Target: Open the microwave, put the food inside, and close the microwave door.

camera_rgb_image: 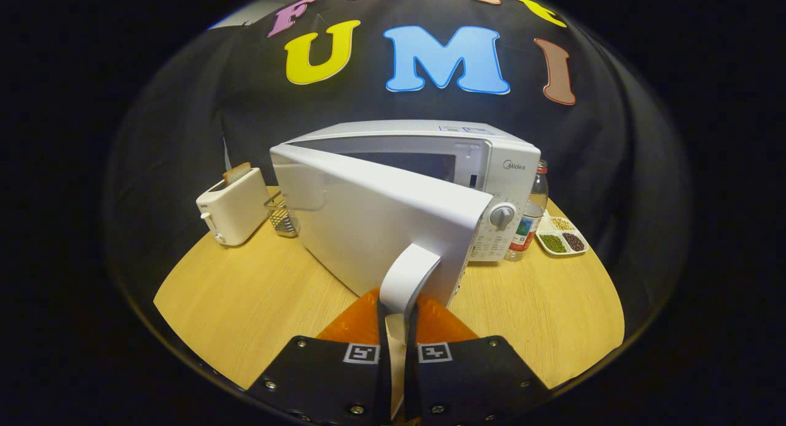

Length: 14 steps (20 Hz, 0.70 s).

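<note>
A white microwave (pixel 491 162) stands at the back of the wooden table (pixel 245 297). Its door (pixel 374 223) is swung partly open toward me, hinged on the left. My gripper (pixel 398 328) is shut on the door handle (pixel 406 278), a white vertical bar at the door's free edge, with one finger on each side of it. The dark cavity (pixel 424 162) shows behind the door's top edge. A round dial (pixel 502 215) sits on the control panel right of the door.
A white toaster (pixel 230 208) with a slice in it stands left of the microwave, a small wire basket (pixel 281 217) beside it. To the microwave's right are a plastic bottle (pixel 533 211) and a divided dish of beans (pixel 562 236).
</note>
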### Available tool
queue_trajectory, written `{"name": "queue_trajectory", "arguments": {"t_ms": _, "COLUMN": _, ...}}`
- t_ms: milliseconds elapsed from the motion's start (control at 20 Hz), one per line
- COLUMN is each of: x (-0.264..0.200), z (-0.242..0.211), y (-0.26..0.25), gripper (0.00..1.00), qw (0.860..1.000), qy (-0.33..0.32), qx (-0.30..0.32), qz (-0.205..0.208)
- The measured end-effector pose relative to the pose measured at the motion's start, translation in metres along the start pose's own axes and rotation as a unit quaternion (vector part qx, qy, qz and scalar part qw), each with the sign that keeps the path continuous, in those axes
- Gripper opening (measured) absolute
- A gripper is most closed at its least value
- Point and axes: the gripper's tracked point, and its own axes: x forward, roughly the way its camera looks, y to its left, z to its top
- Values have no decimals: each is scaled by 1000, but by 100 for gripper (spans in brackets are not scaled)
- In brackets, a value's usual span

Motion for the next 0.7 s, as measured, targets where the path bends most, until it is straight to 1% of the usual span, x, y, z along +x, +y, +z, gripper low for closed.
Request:
{"name": "queue_trajectory", "arguments": {"t_ms": 200, "x": -15, "z": -10, "y": 32, "gripper": 8, "qw": 1000, "qy": -3, "qx": -1, "qz": 6}}
{"name": "queue_trajectory", "arguments": {"t_ms": 450, "x": -32, "z": -22, "y": 78, "gripper": 8, "qw": 1000, "qy": -16, "qx": 2, "qz": 5}}
{"name": "queue_trajectory", "arguments": {"t_ms": 700, "x": -43, "z": -33, "y": 127, "gripper": 11, "qw": 999, "qy": -29, "qx": -3, "qz": 17}}
